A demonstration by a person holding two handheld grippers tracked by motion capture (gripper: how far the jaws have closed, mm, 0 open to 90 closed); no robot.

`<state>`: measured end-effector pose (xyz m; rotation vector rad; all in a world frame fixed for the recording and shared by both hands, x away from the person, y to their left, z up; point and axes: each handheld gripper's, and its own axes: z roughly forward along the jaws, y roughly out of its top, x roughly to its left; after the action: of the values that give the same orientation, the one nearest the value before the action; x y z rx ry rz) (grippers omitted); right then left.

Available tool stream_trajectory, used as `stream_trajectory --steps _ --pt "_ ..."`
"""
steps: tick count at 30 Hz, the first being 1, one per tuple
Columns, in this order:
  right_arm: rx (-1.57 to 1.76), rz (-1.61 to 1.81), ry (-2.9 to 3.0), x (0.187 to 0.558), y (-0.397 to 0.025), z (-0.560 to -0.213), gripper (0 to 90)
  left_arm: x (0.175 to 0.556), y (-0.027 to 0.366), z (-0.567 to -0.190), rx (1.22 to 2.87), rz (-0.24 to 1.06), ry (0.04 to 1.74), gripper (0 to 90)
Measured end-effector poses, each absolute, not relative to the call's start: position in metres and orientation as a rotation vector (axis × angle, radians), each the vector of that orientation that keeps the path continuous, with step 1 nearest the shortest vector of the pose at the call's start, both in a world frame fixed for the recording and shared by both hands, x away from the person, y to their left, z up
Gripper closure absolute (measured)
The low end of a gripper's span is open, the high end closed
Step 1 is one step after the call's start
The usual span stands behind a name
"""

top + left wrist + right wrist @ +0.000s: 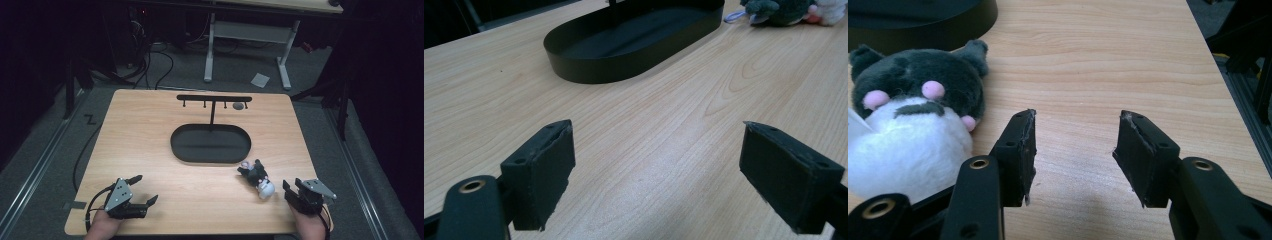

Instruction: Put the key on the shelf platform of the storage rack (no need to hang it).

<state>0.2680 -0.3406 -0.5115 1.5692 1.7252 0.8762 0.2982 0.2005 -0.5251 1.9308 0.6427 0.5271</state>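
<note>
Resting near the counter's [150,135] front edge, the left gripper [142,190] and right gripper [291,192] both have their fingers apart, holding nothing. Nothing looks begun: the plush toy [257,179] lies just beside the right gripper, outside the black tray [210,156] with its hook stand [214,98].

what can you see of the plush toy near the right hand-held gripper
The plush toy is small and soft, dark grey-black fur over a white fluffy part, with little pink spots and dark ears. It lies on its side on the wooden table, just outside the black oval tray, beside the open right hand-held gripper, apparently untouched by it.
</note>
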Motion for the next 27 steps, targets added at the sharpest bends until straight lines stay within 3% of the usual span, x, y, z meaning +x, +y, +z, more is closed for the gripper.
stream_trajectory --steps 19,27 --pt "1.569 0.878 1.737 0.2684 -0.3405 -0.5103 49.5 0.2984 0.2013 -0.5249 1.923 0.526 0.651 15.1" --pt "1.64 0.827 1.728 0.2697 -0.3458 -0.5061 43.2 0.3015 0.2059 -0.5241 1.885 0.496 0.687 15.1"
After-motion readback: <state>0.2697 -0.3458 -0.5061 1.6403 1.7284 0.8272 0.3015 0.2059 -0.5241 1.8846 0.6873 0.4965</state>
